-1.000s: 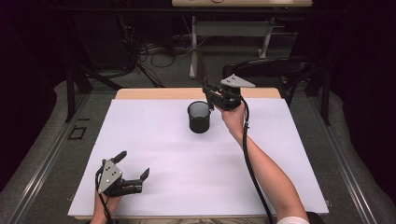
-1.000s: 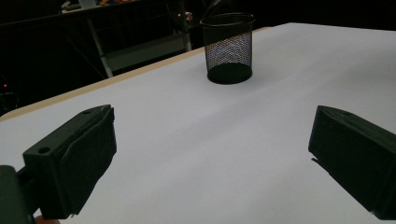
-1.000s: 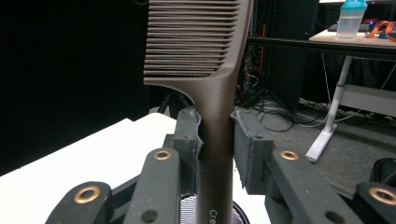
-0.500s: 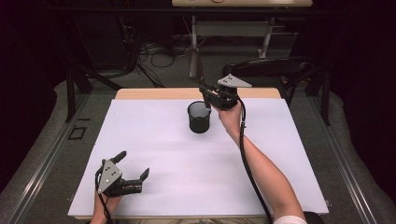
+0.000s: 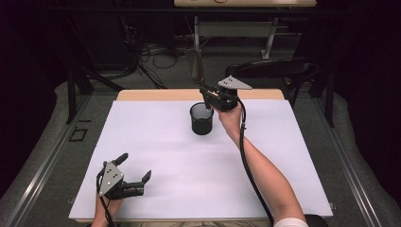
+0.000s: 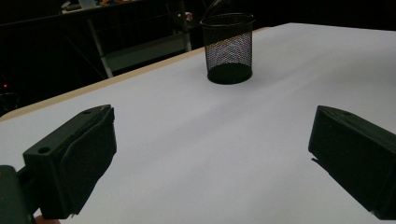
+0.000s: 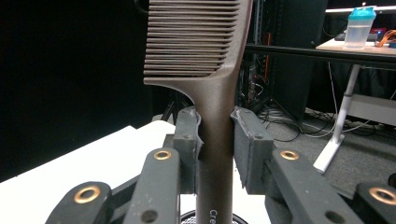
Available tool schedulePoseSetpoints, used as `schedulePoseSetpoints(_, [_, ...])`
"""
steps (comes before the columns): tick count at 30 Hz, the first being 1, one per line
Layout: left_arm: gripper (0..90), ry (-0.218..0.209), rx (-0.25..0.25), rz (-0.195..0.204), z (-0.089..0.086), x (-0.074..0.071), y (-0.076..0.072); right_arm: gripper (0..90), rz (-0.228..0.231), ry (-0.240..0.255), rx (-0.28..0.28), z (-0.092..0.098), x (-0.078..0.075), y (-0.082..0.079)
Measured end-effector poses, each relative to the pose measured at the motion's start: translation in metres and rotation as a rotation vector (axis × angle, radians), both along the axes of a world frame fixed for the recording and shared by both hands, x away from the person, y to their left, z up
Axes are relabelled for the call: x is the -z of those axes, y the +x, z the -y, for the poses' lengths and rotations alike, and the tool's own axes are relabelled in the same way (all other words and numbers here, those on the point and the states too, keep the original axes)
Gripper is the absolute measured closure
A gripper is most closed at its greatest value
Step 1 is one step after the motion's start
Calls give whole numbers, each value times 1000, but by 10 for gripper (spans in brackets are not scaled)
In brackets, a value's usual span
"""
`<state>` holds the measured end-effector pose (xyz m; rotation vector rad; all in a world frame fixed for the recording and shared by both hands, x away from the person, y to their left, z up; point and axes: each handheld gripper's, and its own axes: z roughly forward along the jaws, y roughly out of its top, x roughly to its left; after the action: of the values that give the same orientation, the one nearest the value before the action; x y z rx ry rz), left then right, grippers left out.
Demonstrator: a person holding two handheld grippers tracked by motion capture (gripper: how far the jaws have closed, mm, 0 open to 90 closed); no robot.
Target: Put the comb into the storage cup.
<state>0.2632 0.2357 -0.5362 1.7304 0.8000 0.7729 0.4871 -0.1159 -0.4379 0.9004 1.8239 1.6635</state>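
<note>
A black mesh cup (image 5: pixel 202 119) stands upright on the white table (image 5: pixel 156 142), toward the far middle. Just above its right rim my right gripper (image 5: pixel 208 94) is shut on the handle of a brown comb (image 5: pixel 196 67). The comb stands nearly upright, teeth at the top. In the right gripper view the pads (image 7: pixel 246 140) press both sides of the comb (image 7: pixel 212 93), and the cup's rim (image 7: pixel 187 217) lies right under the handle's lower end. My left gripper (image 5: pixel 135 166) rests near the front left edge, open and holding nothing. The left gripper view looks across bare table to the cup (image 6: pixel 229 46).
A dark chair (image 5: pixel 274 71) stands behind the table's far right corner. Cables (image 5: pixel 156 52) lie on the floor beyond the wooden far edge (image 5: pixel 156 94). A water bottle (image 7: pixel 359 28) stands on a desk farther back.
My right gripper has shifted slightly to the left with the comb, closer over the cup. The left gripper has stayed where it was.
</note>
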Motion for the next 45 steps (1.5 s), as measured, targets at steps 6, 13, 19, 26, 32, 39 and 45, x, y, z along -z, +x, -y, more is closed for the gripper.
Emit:
schedulePoseSetpoints(6, [11,1,0,-1,0,0,0,728,0,7,-2,-2,5,3])
schedulePoseSetpoints(13, [11,-1,0,-1,0,0,0,728,6,1,1,-4,8,6])
schedulePoseSetpoints(19, [11,0,0,0,0,0,0,728,-1,1,5,-4,11,8])
schedulePoseSetpoints(26, [11,-1,0,-1,0,0,0,728,-2,-5,5,-6,15,11])
schedulePoseSetpoints(32, [11,0,0,-1,0,0,0,727,-7,-11,2,-8,17,13])
schedulePoseSetpoints(39, [11,0,0,0,0,0,0,727,-16,-19,-3,-11,19,15])
schedulePoseSetpoints(45, [11,-1,-1,0,0,0,0,728,-18,-28,-9,-12,22,16])
